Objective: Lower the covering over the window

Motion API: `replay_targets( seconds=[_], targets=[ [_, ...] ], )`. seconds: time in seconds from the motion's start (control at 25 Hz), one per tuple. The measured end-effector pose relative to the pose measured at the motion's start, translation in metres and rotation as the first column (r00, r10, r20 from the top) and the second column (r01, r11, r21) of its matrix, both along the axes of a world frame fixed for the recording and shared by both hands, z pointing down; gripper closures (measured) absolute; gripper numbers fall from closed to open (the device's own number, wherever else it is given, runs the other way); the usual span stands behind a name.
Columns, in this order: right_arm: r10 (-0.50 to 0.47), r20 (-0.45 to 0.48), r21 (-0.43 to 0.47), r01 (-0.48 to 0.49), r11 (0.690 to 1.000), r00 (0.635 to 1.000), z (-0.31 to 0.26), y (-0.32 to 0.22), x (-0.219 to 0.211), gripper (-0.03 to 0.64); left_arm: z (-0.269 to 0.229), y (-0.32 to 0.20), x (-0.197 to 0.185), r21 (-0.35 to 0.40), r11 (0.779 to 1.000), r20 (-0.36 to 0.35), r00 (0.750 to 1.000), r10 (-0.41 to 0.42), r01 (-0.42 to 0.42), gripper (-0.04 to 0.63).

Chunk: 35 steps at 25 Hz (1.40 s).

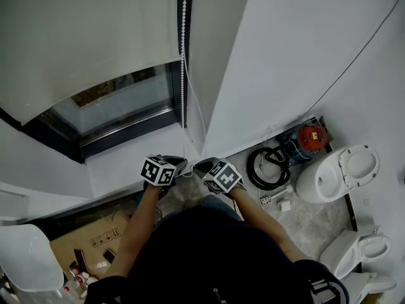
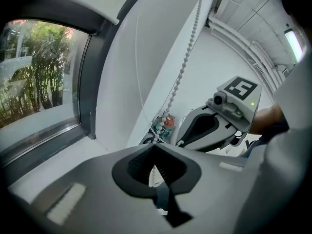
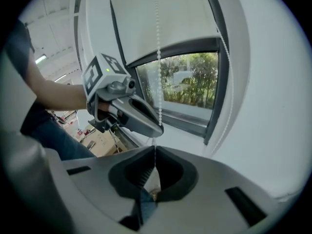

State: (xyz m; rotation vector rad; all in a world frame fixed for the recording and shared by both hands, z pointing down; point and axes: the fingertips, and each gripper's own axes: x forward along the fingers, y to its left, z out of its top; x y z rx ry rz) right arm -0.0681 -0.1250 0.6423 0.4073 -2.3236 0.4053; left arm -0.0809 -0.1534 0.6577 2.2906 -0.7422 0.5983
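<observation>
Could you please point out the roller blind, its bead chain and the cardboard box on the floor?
roller blind (image 1: 82, 37): head view, on the middle of its fabric.
bead chain (image 1: 183, 56): head view, on the strand hanging beside the window frame.
cardboard box (image 1: 85, 238): head view, on its brown top face.

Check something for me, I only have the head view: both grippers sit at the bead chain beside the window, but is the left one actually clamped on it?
Observer: Yes. In the left gripper view the left gripper has its jaws together, and the bead chain runs down into their tip.
Operator: And the right?
Observer: Same. The right gripper is shut, and the chain drops past the left gripper's nose into its jaws.
Operator: What's behind the glass? Too dark here.
Observer: The right gripper view shows green shrubs in daylight outside the window.
</observation>
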Motion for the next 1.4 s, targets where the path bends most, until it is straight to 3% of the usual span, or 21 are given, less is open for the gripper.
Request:
replay_targets(
  seconds=[0.4, 0.64, 0.72, 0.84, 0.92, 1.16, 1.36, 1.4],
  targets=[
    [0.017, 0.012, 0.015, -0.018, 1.000, 1.000, -0.005, 0.001, 0.009, 0.603, 0.003, -0.001, 0.005, -0.005, 1.000, 0.015, 1.000, 0.010, -0.010, 0.583],
    [0.027, 0.016, -0.037, -0.026, 0.999, 1.000, -0.009, 0.001, 0.023, 0.601, 0.005, -0.002, 0.006, -0.002, 1.000, 0.019, 1.000, 0.005, -0.005, 0.583],
    [0.026, 0.045, -0.020, -0.025, 0.999, 0.999, -0.026, -0.005, 0.026, 0.600, 0.006, -0.001, 0.006, -0.004, 1.000, 0.018, 1.000, 0.003, -0.003, 0.583],
    [0.012, 0.125, 0.027, -0.015, 1.000, 0.992, -0.067, -0.015, 0.026, 0.498, 0.007, -0.001, 0.007, -0.005, 1.000, 0.011, 1.000, 0.003, -0.003, 0.583],
    [-0.014, 0.189, 0.063, 0.003, 0.998, 0.982, -0.098, -0.018, 0.023, 0.477, 0.007, -0.002, 0.009, -0.003, 1.000, 0.010, 1.000, 0.006, -0.006, 0.583],
    [-0.061, 0.377, 0.155, 0.002, 0.988, 0.924, -0.173, -0.020, 0.003, 0.478, 0.006, 0.005, 0.032, -0.001, 0.999, 0.011, 0.999, 0.050, -0.050, 0.583],
    [0.006, 0.400, 0.211, -0.099, 0.972, 0.917, -0.186, -0.043, -0.002, 0.479, 0.004, 0.010, 0.045, 0.004, 0.997, -0.002, 0.997, 0.075, -0.075, 0.584],
    [0.017, 0.404, 0.218, -0.114, 0.969, 0.915, -0.187, -0.046, -0.002, 0.504, 0.004, 0.011, 0.047, 0.006, 0.997, -0.002, 0.997, 0.082, -0.082, 0.583]
  ],
)
